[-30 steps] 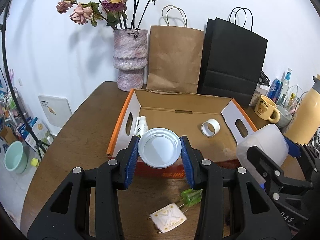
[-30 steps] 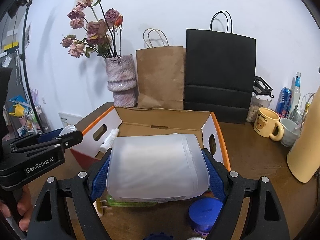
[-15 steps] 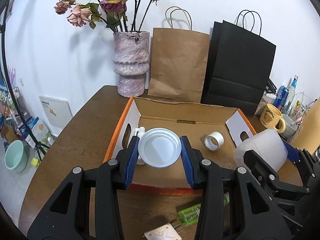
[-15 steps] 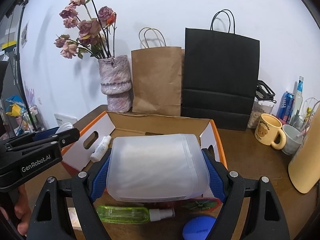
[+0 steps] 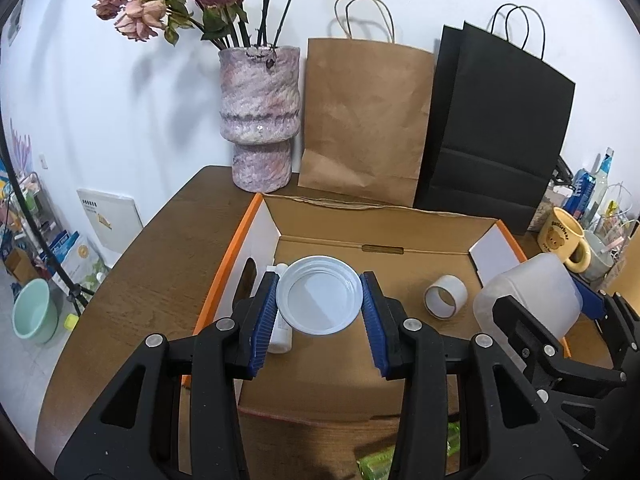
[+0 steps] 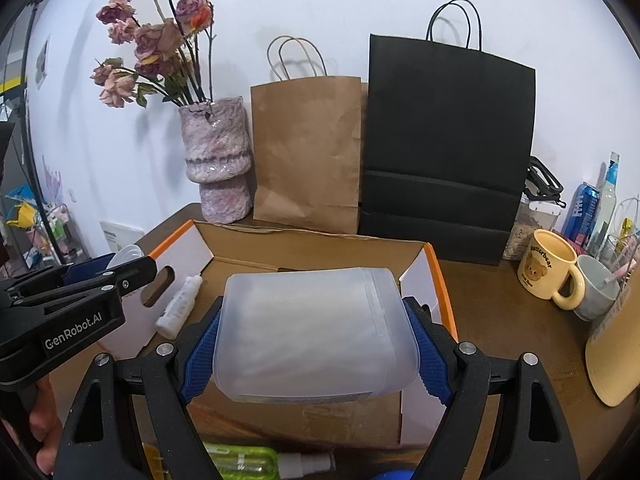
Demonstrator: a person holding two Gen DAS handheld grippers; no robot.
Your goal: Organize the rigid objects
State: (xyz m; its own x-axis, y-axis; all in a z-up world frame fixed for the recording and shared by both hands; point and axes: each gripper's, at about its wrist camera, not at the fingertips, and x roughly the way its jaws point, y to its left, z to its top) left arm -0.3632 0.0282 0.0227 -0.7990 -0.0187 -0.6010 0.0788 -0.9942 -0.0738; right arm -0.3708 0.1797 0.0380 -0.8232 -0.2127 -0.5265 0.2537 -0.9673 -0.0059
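My left gripper (image 5: 320, 300) is shut on a round white plastic lid (image 5: 319, 300) and holds it above the left part of the open cardboard box (image 5: 380, 236). My right gripper (image 6: 316, 336) is shut on a frosted translucent plastic container (image 6: 316, 328), held over the box's right side (image 6: 440, 276); it also shows in the left wrist view (image 5: 528, 300). A small white bottle (image 6: 180, 308) and a tape roll (image 5: 445, 295) lie inside the box.
A pink vase with dried roses (image 5: 260, 120), a brown paper bag (image 5: 364, 120) and a black bag (image 5: 496, 132) stand behind the box. A yellow mug (image 6: 548, 276), cans and a grey cup sit at the right. A green spray bottle (image 6: 248, 464) lies before the box.
Both grippers have moved forward over the box with their loads. The table items in front of the box have slid out of the lower view.
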